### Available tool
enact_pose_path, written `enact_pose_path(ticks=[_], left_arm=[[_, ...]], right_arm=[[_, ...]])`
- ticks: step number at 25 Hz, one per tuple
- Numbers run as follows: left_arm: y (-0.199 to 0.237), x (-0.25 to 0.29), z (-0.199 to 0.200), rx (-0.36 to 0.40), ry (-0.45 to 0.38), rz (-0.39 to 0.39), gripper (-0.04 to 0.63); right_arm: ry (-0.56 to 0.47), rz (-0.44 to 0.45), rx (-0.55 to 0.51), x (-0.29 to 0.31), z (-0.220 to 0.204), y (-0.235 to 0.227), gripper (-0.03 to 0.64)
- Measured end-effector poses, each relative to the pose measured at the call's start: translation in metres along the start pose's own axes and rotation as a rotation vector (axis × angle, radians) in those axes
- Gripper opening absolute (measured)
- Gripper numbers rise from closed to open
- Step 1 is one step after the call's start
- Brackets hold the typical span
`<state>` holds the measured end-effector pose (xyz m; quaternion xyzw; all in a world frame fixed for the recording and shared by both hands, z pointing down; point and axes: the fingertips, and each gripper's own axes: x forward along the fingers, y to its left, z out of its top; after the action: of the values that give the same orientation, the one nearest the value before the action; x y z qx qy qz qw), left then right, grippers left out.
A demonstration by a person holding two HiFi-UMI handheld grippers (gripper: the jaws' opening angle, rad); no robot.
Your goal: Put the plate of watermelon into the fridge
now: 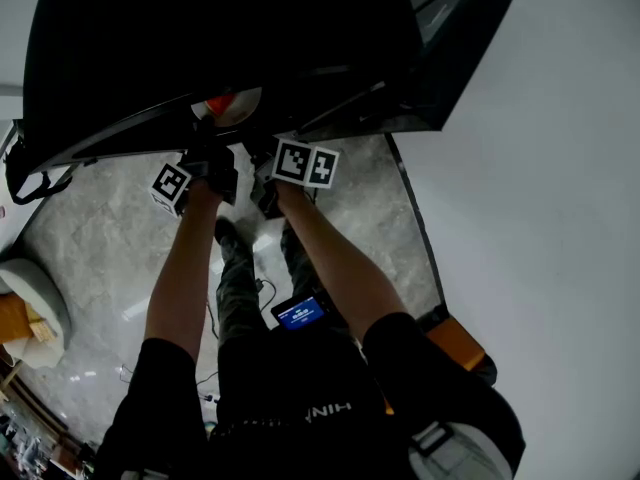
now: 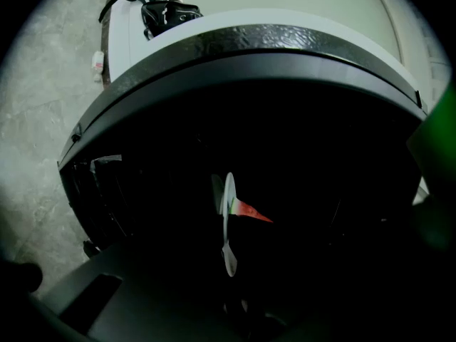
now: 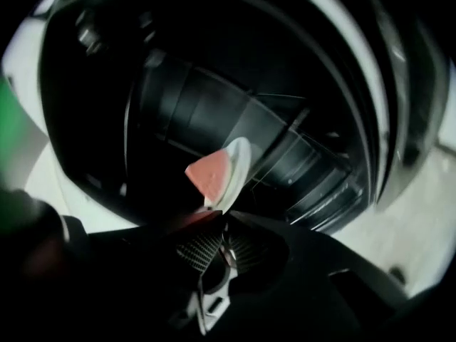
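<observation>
A white plate point(image 1: 238, 108) with a red watermelon wedge point(image 1: 218, 104) is held at the mouth of the dark fridge point(image 1: 200, 38). In the left gripper view the plate point(image 2: 229, 216) shows edge-on with the wedge point(image 2: 251, 211) pointing right. My left gripper point(image 2: 229, 280) is almost lost in the dark, and its jaws appear shut on the plate's lower rim. In the right gripper view my right gripper point(image 3: 219, 216) is shut on the rim of the plate point(image 3: 235, 169), with the wedge point(image 3: 209, 174) on the plate's left face. Both grippers point(image 1: 205, 168) point(image 1: 268, 186) sit just below the plate.
The open fridge door point(image 1: 455, 38) stands at the right, beside a white wall point(image 1: 560, 218). Fridge shelves and drawers point(image 3: 313, 169) lie beyond the plate. On the marble floor point(image 1: 100, 248), a pale round seat point(image 1: 35, 303) is at the left. A black strap point(image 2: 167, 13) lies on the fridge top.
</observation>
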<state>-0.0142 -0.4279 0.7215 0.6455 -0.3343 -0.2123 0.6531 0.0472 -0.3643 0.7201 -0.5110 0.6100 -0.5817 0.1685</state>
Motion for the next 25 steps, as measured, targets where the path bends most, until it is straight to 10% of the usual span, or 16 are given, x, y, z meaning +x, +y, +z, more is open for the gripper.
enact_pose_path(ticks=[9,16,25], left_arm=[[-0.012,-0.006,-0.005,0.163,0.127,-0.018,0.028],[-0.009,-0.013,-0.014,0.785,0.356,0.145,0.025],[0.0,0.019,-0.03,0.892,0.515,0.171,0.021]], right_arm=[[0.054,-0.089,-0.159,0.024,0.001,-0.001,0.026],[0.06,-0.144,-0.286,0.03,0.009,0.001,0.026],[0.1,-0.21,-0.448,0.048,0.036,0.004,0.026]])
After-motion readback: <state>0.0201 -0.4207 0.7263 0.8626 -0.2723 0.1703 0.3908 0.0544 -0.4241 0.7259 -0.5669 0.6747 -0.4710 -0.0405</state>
